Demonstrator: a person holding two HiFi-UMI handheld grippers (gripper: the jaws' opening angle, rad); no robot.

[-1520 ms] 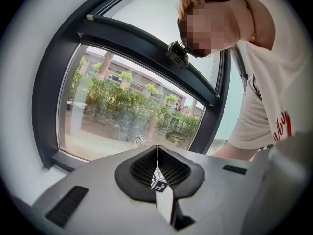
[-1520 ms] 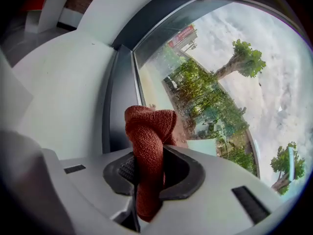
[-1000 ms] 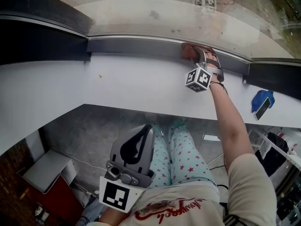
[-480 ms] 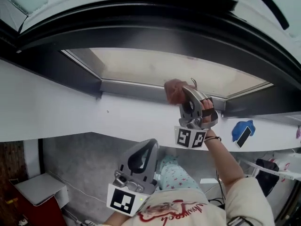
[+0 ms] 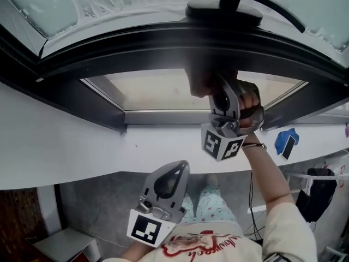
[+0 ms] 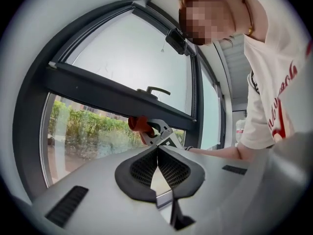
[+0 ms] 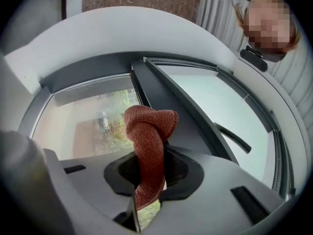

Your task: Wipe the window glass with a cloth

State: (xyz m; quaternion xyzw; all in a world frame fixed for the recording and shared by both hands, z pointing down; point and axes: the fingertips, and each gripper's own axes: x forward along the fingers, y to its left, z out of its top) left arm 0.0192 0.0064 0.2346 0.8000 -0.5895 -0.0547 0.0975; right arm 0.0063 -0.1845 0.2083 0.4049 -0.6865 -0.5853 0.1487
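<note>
Right gripper view: cloth [image 7: 148, 131] pinched in the right claw [image 7: 149, 153], held up at the window glass [image 7: 80, 124]

The red cloth is gripped along its length between narrowly set jaws, its long axis carried straight out ahead of the claw and its bunched end folded over at the front. The lower pane is seen directly beyond that end, with the dark crossbar [image 5: 136, 42] and handle [image 5: 245, 5] above the claw; contact with the glass cannot be confirmed. The left claw [image 5: 177, 171] is closed on nothing and kept low, well apart from the pane, so the right one is judged the nearer for wiping. Free glass is left mostly to the right claw's left, bounded below by the white sill [image 5: 65, 146]
</note>
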